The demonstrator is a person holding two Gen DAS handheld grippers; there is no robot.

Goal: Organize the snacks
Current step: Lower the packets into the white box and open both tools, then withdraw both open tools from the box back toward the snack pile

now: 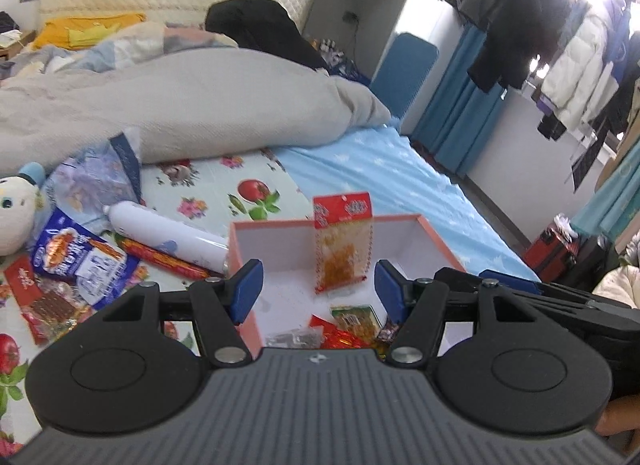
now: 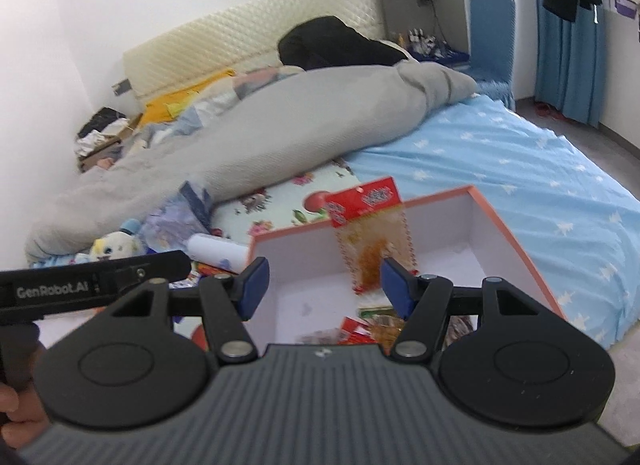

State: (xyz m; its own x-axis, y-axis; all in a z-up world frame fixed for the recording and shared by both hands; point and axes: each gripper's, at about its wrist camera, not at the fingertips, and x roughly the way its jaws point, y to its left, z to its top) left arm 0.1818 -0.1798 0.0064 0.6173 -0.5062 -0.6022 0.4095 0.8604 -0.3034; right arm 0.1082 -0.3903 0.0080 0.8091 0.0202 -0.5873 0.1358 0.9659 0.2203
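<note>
While both tools hover over the near edge of the box, neither grips anything: left tool spread wide, blue pads clear of everything; right tool equally wide, its right pad just in front of the hanging snack packet in view, contact not evident.

Box: rigid card, salmon-pink outside, plain white inside, open top, sitting on the bed at the seam between the floral sheet and the blue star sheet. Placed within reach of the loose pile, so it reads as the collection bin.

Snack packet: flat clear pouch, red header card with a hang hole, orange contents. Stands upright in the box interior, apparently leaning on the far wall; whether it is settled or mid-drop cannot be told. In the right wrist view the same packet is tilted. Several smaller crinkly foil packets lie flat on the box floor at the near side, so sorting looks partly done.

Still outside, left of the box: white smooth cylindrical bottle lying against the box wall, thin red sausage stick beside it, blue-white glossy bag, red jerky-style packet, translucent bluish bag, plush toy.

Judgement: soft thin pouches will flex; pinching at the stiff header card is safer.
</note>
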